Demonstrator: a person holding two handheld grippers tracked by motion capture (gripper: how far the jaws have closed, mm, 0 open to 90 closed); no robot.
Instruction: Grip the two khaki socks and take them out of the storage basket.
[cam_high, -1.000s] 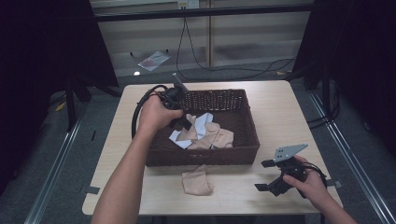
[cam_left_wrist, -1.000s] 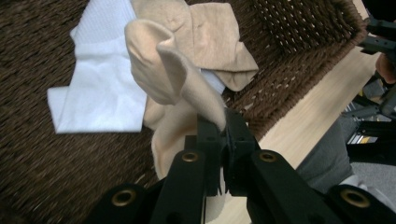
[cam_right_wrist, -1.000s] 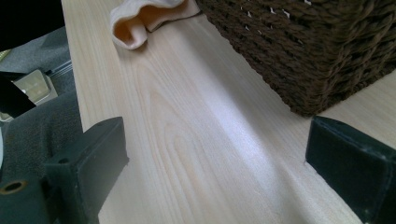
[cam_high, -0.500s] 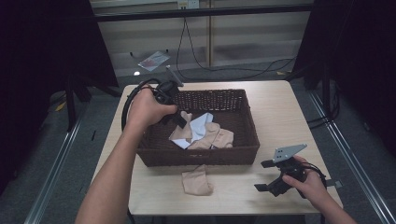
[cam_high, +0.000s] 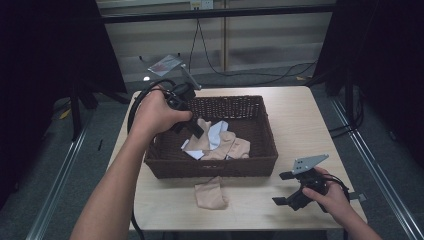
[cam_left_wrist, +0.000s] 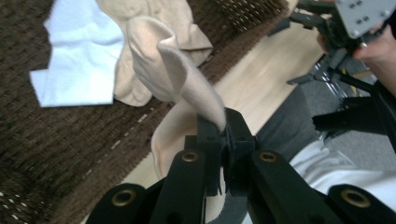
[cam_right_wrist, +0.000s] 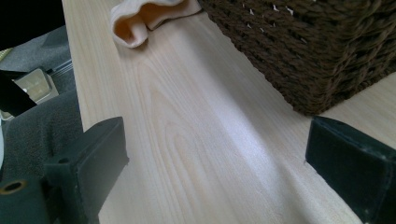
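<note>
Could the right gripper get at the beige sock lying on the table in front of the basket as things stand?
Probably yes. The right gripper rests open on the table, and only bare wood lies between it and the beige sock; the basket stands behind that path.

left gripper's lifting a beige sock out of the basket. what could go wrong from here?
1. The left gripper pinches only an edge of the beige sock; the hanging length may slip free.
2. The sock's lower end hangs near the other socks in the basket and could drag them along.
3. Another sock lies at the table's near edge, so a careless drop there could knock it off.
</note>
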